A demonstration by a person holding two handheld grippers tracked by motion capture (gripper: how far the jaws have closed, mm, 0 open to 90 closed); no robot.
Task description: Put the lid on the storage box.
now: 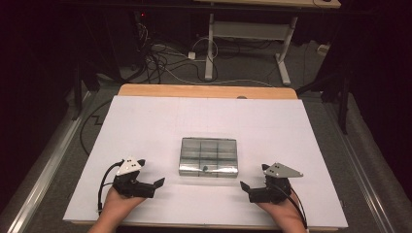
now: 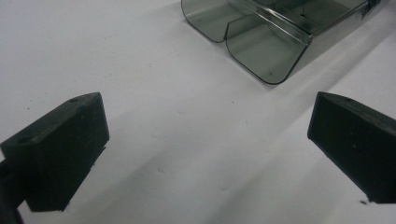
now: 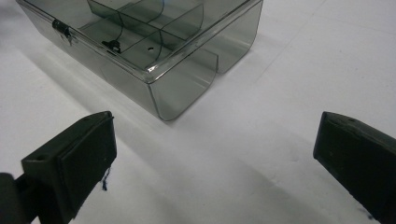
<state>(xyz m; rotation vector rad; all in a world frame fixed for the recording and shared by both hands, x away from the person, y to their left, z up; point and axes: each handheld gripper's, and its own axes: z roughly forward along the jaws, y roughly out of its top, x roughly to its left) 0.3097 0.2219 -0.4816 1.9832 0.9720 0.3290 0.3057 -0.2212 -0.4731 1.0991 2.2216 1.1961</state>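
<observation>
- Box (image 1: 209, 156): smoky clear plastic, lid shut, divided inside into compartments; lies flat at the middle of the white sheet (image 1: 145, 121), between the two grippers and a little beyond them; touched by neither.
- Latch (image 3: 62, 29): small dark clasp on the box's near long wall, seen in the right gripper view; a second small dark clasp (image 3: 112, 45) sits further along the same wall.
- Left gripper (image 1: 158, 183): rests low on the sheet at the near left, held in a hand (image 1: 116, 204); points toward the box; jaws spread wide, with bare sheet between them; holds nothing; in the left gripper view a rounded corner of the box (image 2: 266, 51) lies ahead, near but apart.
- Right gripper (image 1: 244, 186): rests at the near right, mirroring the left; jaws likewise wide apart and empty; in the right gripper view the box corner (image 3: 182, 93) stands ahead of the jaws, apart from both.
- Table (image 1: 209, 91): wooden edge shows beyond the sheet's far side.
</observation>
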